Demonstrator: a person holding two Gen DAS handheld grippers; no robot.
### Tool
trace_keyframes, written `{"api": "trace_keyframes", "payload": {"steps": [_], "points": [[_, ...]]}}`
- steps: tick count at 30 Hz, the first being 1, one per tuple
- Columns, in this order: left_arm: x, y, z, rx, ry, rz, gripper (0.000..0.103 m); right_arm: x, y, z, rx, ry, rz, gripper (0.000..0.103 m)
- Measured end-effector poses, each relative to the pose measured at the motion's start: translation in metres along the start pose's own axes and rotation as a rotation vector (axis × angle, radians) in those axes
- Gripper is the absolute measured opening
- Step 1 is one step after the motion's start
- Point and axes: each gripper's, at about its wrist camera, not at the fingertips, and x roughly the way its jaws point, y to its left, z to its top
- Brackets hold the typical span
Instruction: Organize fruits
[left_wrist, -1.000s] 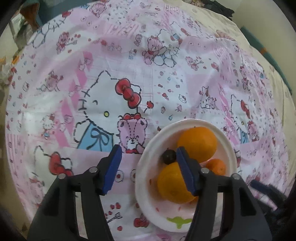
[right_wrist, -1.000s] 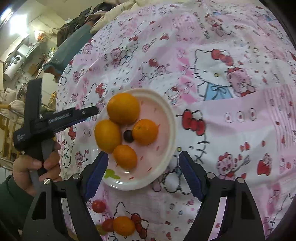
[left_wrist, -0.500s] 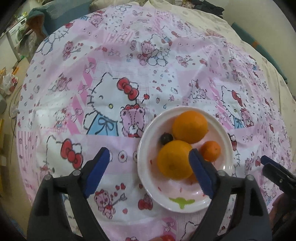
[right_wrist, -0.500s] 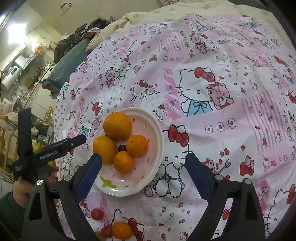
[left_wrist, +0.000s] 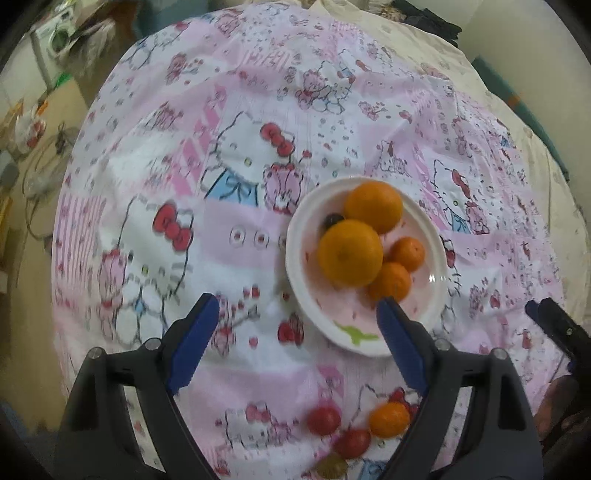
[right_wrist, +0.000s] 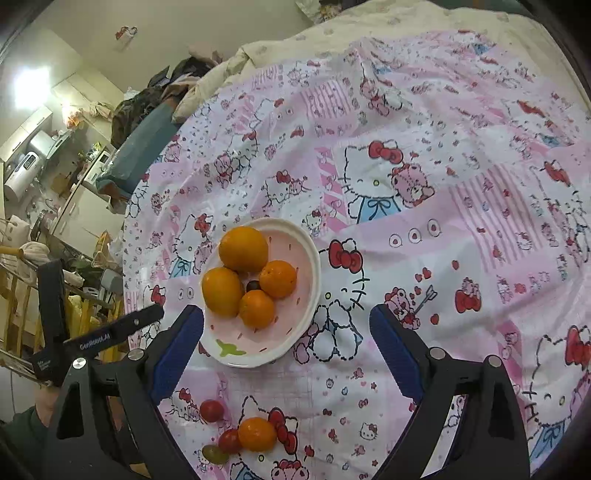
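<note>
Pink cartoon cloth (right_wrist: 424, 258); four glossy oranges (right_wrist: 243, 249) fill white bowl (right_wrist: 310, 280).

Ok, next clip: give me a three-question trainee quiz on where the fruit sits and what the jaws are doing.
1. How many orange fruits lie in the white bowl?
2. True or false: the left gripper is shut on an orange.
3. Which fruit lies loose on the cloth near the camera? A) a banana B) a small orange with red tomatoes C) an apple

Key:
1. Four, plus one small dark fruit in the middle.
2. False: its jaws have just been opening and nothing is between them; the right gripper is open and empty too.
3. B
</note>
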Motion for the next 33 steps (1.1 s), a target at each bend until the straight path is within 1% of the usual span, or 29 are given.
{"api": "trace_keyframes", "payload": {"steps": [4,8,11,13,14,16,19,25,30,33], "points": [[-0.010,0.008,-0.015,-0.040,0.011,-0.012,0.085,-0.009,-0.001,-0.009,0.030,-0.005,0.024,0.094],[-0.026,0.008,-0.030,-0.013,0.005,-0.037,0.085,-0.017,0.001,-0.019,0.049,-0.004,0.048,0.094],[-0.037,0.007,-0.038,0.023,-0.023,-0.006,0.085,-0.019,0.006,-0.029,0.046,0.013,0.059,0.094],[-0.045,0.010,-0.042,0.038,-0.053,0.039,0.085,-0.018,0.007,-0.035,0.056,0.034,0.074,0.094],[-0.049,0.013,-0.044,0.029,-0.073,0.051,0.085,-0.018,0.007,-0.037,0.059,0.038,0.078,0.094],[-0.053,0.021,-0.047,-0.012,-0.089,0.042,0.085,-0.016,0.009,-0.044,0.059,0.054,0.080,0.094],[-0.054,0.029,-0.051,-0.045,-0.078,0.017,0.085,-0.015,0.013,-0.053,0.051,0.069,0.073,0.094],[-0.046,0.017,-0.055,-0.011,-0.068,0.020,0.085,-0.003,0.009,-0.071,0.116,0.127,0.115,0.094],[-0.043,0.009,-0.056,-0.002,-0.076,0.030,0.085,0.012,0.006,-0.074,0.126,0.165,0.079,0.094],[-0.043,0.007,-0.055,0.006,-0.082,0.036,0.085,0.023,0.002,-0.077,0.159,0.205,0.085,0.094]]}}
